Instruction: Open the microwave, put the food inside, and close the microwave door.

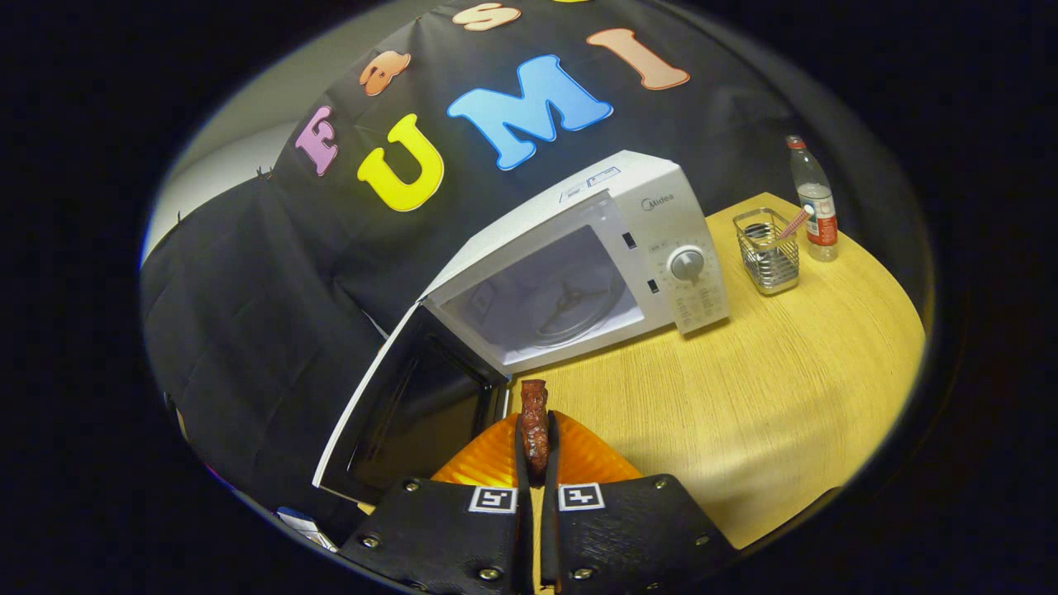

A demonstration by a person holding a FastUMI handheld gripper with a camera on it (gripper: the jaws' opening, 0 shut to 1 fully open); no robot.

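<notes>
A white microwave (636, 231) stands on the wooden table (769, 397), its door (405, 405) swung wide open to the left. Inside, the glass turntable (574, 302) lies bare. My gripper (534, 446) is shut on a reddish-brown piece of food (534, 417), which sticks up from between the fingers. The food hangs just in front of the microwave's open cavity, near the lower edge of the door hinge side.
A metal mesh holder (769, 252) with a straw stands right of the microwave, and a clear plastic bottle (814, 198) with a red label stands behind it. The table's bare wood spreads to the right of the fingers.
</notes>
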